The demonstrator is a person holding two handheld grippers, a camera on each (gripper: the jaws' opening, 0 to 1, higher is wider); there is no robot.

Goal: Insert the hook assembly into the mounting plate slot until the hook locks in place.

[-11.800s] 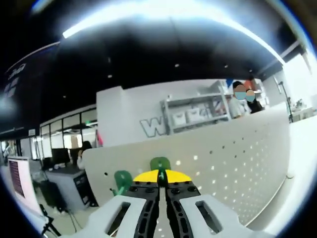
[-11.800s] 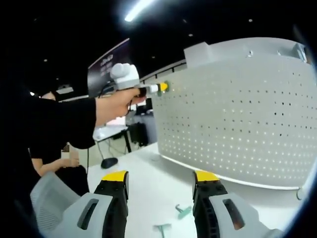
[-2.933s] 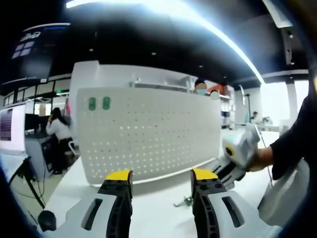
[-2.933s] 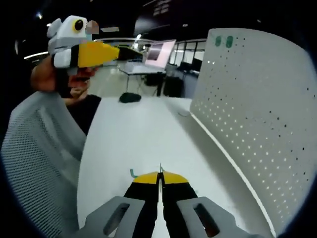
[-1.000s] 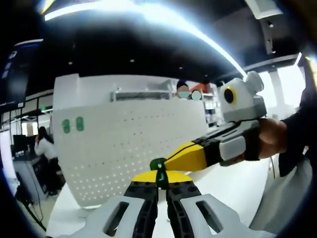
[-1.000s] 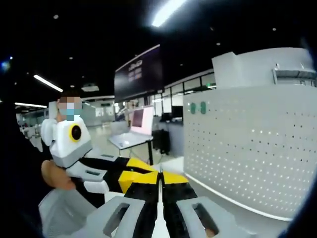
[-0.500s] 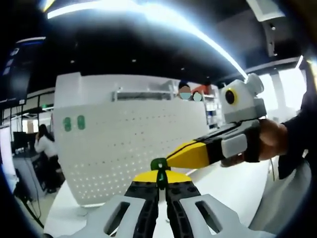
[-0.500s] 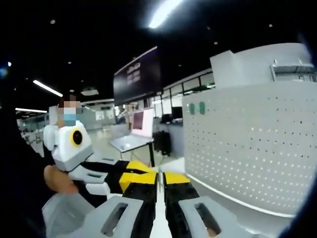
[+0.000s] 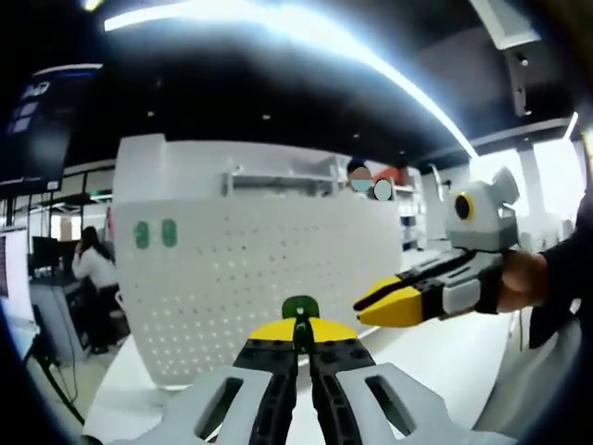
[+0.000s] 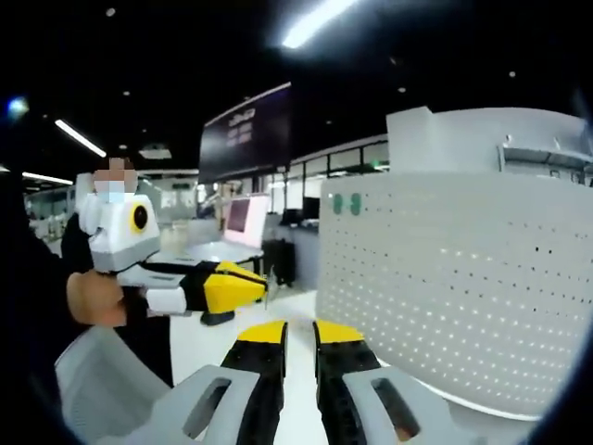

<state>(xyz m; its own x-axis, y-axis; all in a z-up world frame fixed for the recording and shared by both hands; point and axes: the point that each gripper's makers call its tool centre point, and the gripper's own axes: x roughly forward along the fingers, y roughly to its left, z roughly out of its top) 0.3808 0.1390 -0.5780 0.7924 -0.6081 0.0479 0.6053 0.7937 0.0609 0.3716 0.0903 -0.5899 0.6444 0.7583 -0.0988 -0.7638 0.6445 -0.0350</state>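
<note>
1. Since half a second ago the two grippers have separated: the right gripper (image 9: 384,301), which was touching the green hook at the left gripper's tips, has drawn back to the right, and its jaws have parted a little.
2. Nearest in the left gripper view, the left gripper (image 9: 301,326) has its yellow-tipped jaws pressed together on the green hook (image 9: 300,308), whose rounded head stands up just above the tips.
3. In the right gripper view, the right gripper's own jaws (image 10: 298,336) stand slightly apart with nothing between them. The handover looks finished, so the hook now sits with the left gripper alone.
4. In that view the left gripper (image 10: 243,286) is seen from the side, held in a person's hand (image 10: 93,298); the hook at its tip is too small to make out there.
5. Beyond lies the white table (image 9: 435,345), with the white pegboard (image 9: 269,269) standing upright on it.
6. Two green hooks (image 9: 154,234) already sit side by side near the pegboard's upper left corner.
7. My judgement: the held hook is well apart from the pegboard, so insertion is still to do.
</note>
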